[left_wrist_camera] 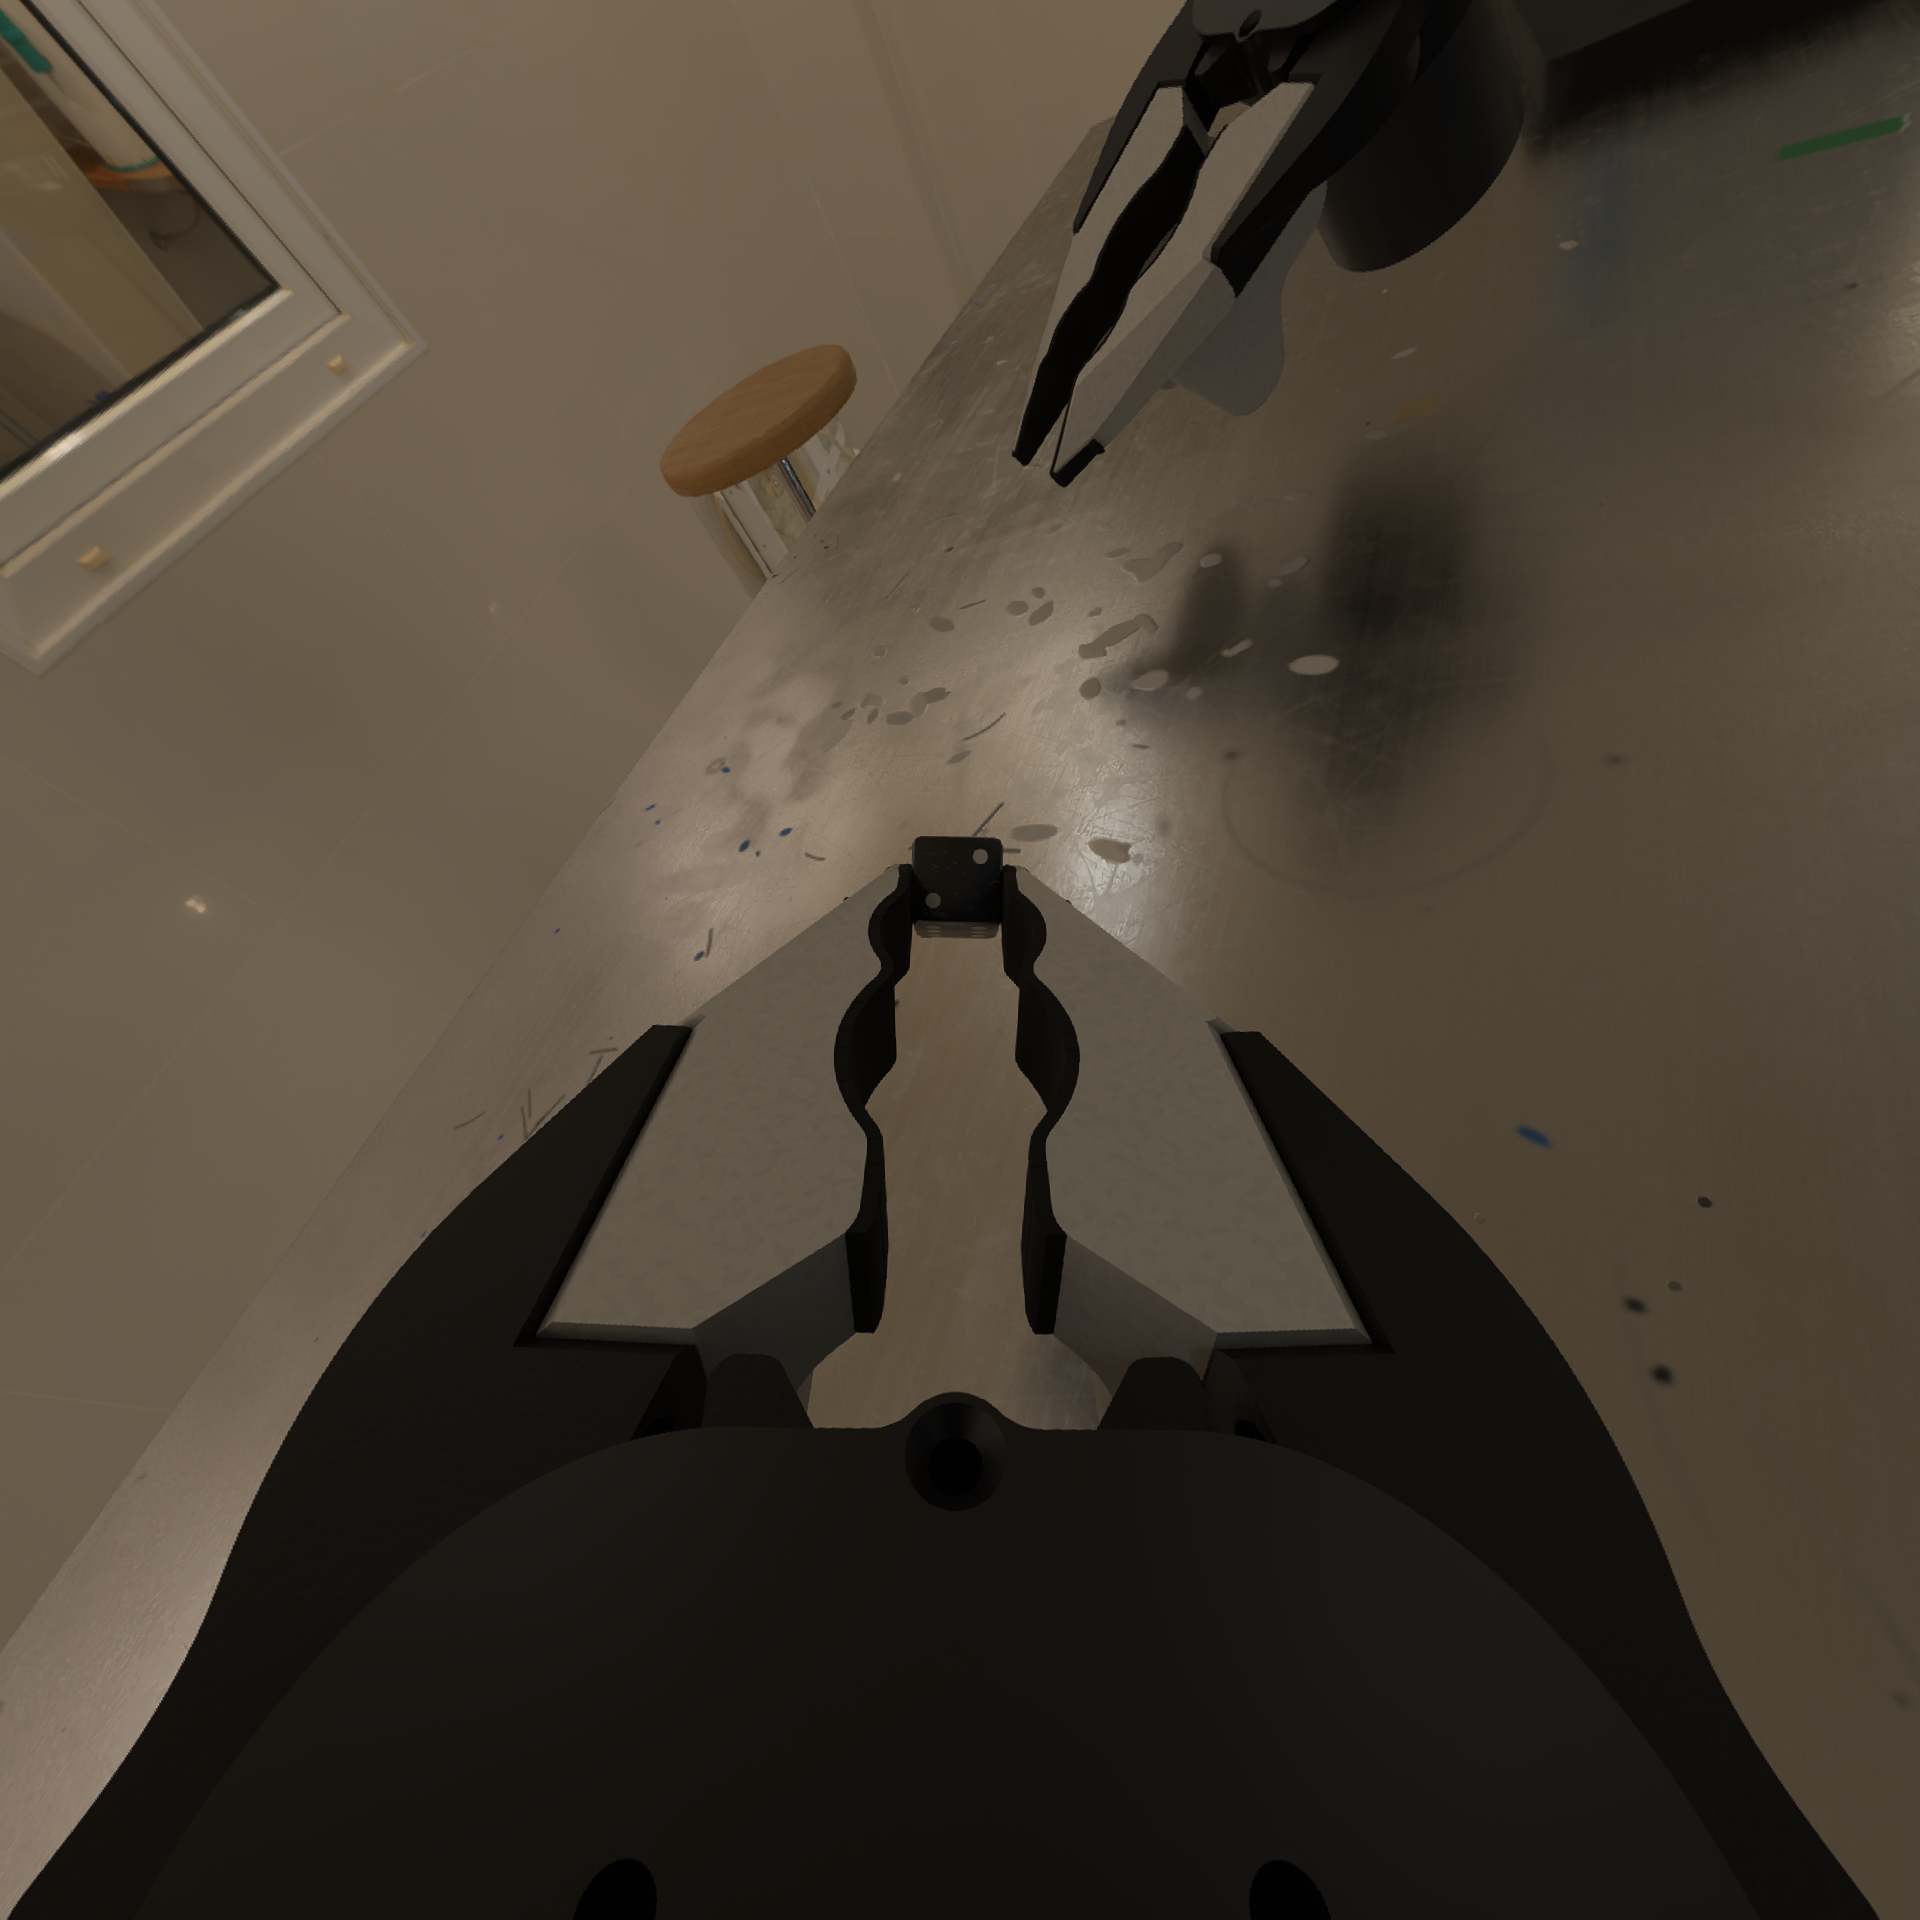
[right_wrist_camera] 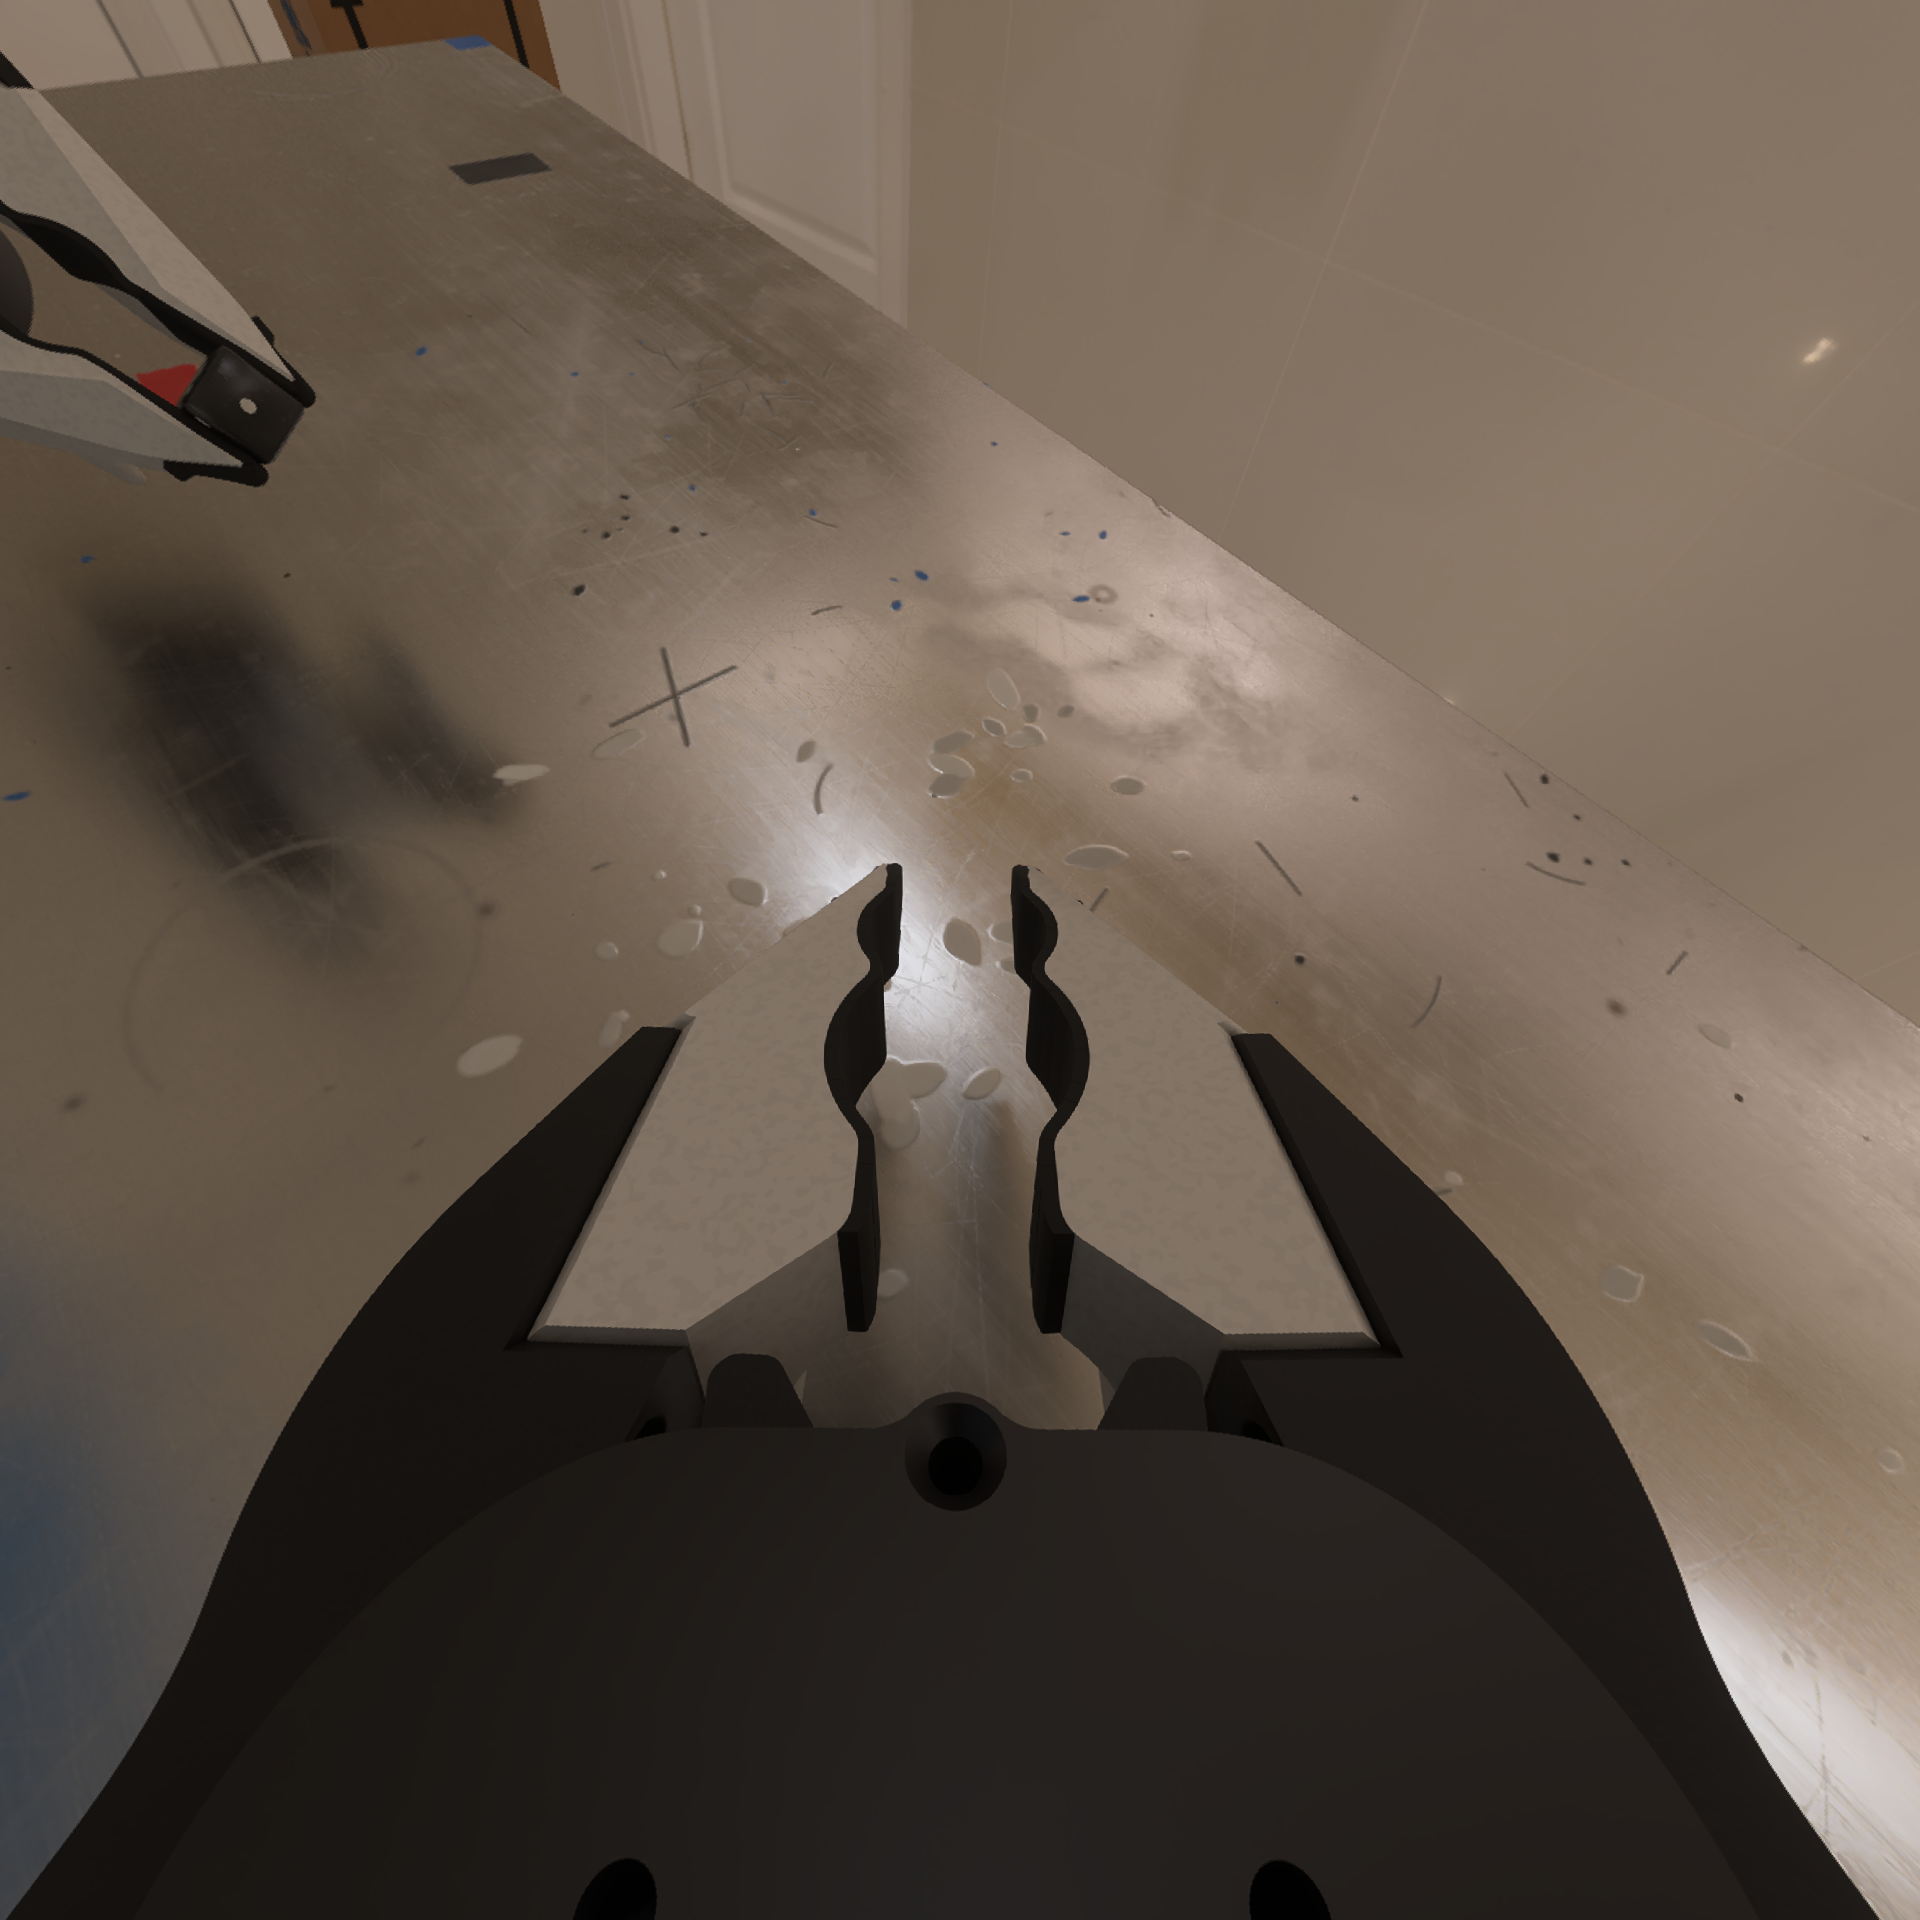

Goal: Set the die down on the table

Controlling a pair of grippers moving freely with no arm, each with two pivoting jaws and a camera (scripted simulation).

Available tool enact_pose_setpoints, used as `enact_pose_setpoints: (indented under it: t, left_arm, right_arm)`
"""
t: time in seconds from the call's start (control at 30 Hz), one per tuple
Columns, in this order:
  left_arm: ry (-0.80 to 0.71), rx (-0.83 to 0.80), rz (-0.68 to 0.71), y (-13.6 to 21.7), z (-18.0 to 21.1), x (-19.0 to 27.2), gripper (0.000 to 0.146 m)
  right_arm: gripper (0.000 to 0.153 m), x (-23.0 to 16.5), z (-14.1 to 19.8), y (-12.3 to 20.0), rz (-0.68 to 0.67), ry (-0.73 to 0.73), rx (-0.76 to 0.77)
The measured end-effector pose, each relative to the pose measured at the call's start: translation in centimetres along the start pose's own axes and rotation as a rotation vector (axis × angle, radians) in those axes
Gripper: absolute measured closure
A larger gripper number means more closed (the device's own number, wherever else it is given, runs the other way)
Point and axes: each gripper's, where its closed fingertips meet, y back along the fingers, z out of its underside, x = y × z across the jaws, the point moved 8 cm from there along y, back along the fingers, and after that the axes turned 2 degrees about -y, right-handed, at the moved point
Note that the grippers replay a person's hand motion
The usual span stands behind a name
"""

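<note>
A small black die (left_wrist_camera: 956, 883) with white pips sits clamped between the tips of my left gripper (left_wrist_camera: 956, 896), held above the scuffed metal table (left_wrist_camera: 1351, 935). In the right wrist view the same die (right_wrist_camera: 244, 407) shows at the far left in the left gripper (right_wrist_camera: 231, 416), off the tabletop (right_wrist_camera: 727, 468). My right gripper (right_wrist_camera: 956, 883) is open and empty, fingers a small gap apart, hovering over the table. It also shows in the left wrist view (left_wrist_camera: 1055, 462) at the top right, pointing down.
A round wooden stool (left_wrist_camera: 758, 421) stands beside the table's edge. A white-framed window (left_wrist_camera: 156, 343) lies beyond, at the left. The table edge runs diagonally next to a beige floor (right_wrist_camera: 1455, 312). A dark patch (right_wrist_camera: 497, 168) marks the far tabletop.
</note>
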Motion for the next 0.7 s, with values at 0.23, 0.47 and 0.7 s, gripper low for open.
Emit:
enact_pose_setpoints:
  t: [0.23,0.47,0.7]
  left_arm:
    - [0.002,0.010,-0.007,0.11,-0.09,-0.11,0.130]
    - [0.004,0.003,-0.003,0.05,-0.01,-0.09,0.130]
    - [0.005,0.002,-0.001,0.02,0.01,-0.07,0.130]
  right_arm:
    - [0.132,-0.07,-0.02,0.02,-0.003,0.002,0.002]
    - [0.132,-0.11,0.06,-0.05,-0.007,0.002,-0.002]
    - [0.132,-0.16,0.05,-0.05,-0.006,0.007,-0.002]
